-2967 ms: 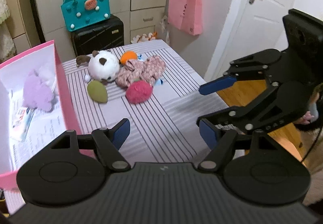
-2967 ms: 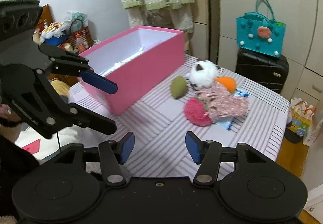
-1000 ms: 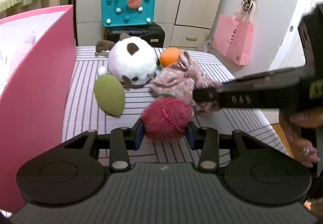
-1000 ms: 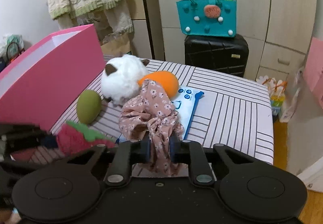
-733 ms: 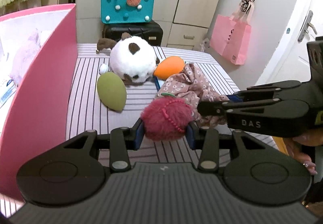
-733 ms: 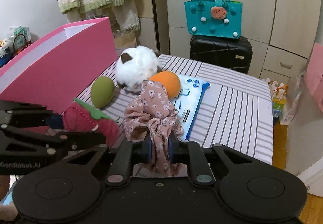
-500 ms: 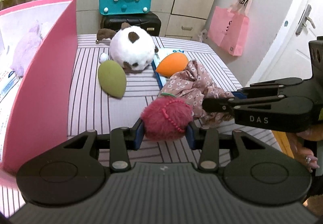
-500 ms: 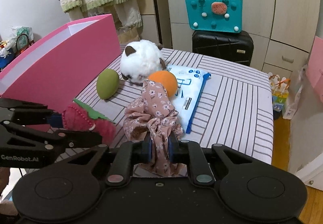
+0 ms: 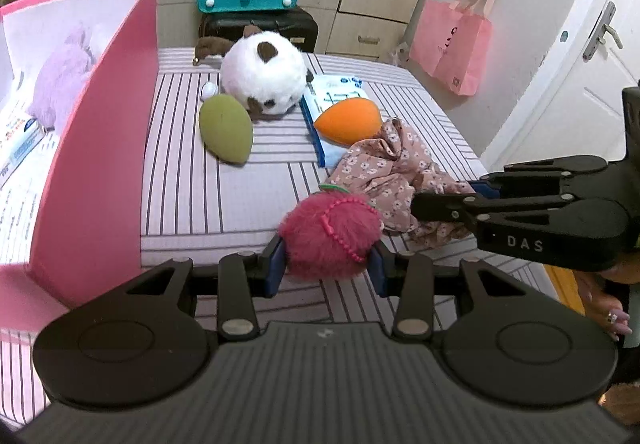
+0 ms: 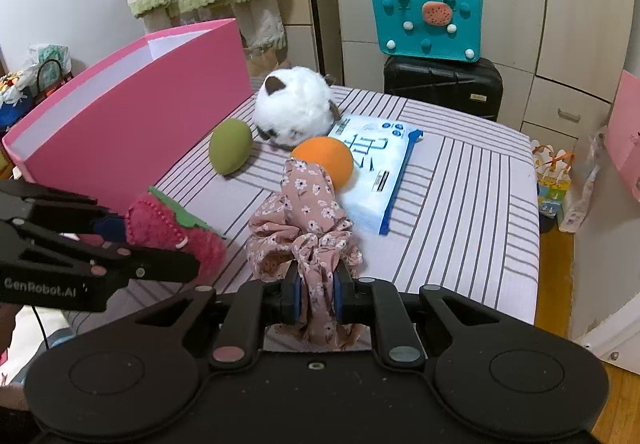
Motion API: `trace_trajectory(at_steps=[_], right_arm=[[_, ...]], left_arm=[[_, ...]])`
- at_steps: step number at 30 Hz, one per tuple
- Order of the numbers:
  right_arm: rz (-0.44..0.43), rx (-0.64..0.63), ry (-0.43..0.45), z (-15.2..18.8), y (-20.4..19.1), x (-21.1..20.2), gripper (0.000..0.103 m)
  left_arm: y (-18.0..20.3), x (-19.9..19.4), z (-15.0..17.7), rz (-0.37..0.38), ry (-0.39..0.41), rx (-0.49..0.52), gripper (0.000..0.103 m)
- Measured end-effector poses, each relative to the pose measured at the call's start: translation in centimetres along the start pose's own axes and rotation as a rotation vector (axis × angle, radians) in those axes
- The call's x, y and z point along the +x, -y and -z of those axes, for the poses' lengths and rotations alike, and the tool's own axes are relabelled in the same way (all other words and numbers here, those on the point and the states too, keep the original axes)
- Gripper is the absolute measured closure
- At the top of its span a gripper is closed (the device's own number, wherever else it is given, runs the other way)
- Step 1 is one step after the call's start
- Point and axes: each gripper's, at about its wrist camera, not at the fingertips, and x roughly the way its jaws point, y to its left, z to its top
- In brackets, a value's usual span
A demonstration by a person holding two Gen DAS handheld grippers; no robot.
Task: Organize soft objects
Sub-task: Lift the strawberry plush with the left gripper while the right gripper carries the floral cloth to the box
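Clamped between the pads of the left gripper (image 9: 329, 264) is a fuzzy pink strawberry toy (image 9: 332, 234), while the right gripper (image 10: 316, 298) is closed tight on a bunched floral cloth (image 10: 306, 232), most of which trails forward toward twelve o'clock. From the left jaws, the open pink box (image 9: 100, 147) is found at about ten o'clock, just beside them; from the right jaws it lies farther off, near eleven o'clock, beyond the strawberry. The left hand is therefore judged nearer. The cloth's far end appears to brush the orange sponge (image 10: 324, 159), though contact cannot be confirmed.
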Motion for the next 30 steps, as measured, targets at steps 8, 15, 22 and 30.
trace_trajectory(at_steps=[8,15,22,30], right_arm=[[0.011,-0.004,-0.016,1.0,-0.4,-0.8,0.085],[-0.025,-0.020,-0.045,1.2,-1.3,-2.0,0.085],[-0.102,-0.109,-0.093,0.5,-3.9,-4.6,0.085],[-0.241,-0.183,-0.168,-0.3,-7.7,-6.7,0.085]], left_arm=[[0.2,-0.7,0.7,0.004,-0.017,0.023,0.062],[0.0,-1.7,0.6,0.013,-0.072,0.032,0.062],[0.5,-4.8,0.6,-0.030,-0.112,0.152,0.062],[-0.8,-9.6,1.1,0.015,-0.172,0.154,0.062]])
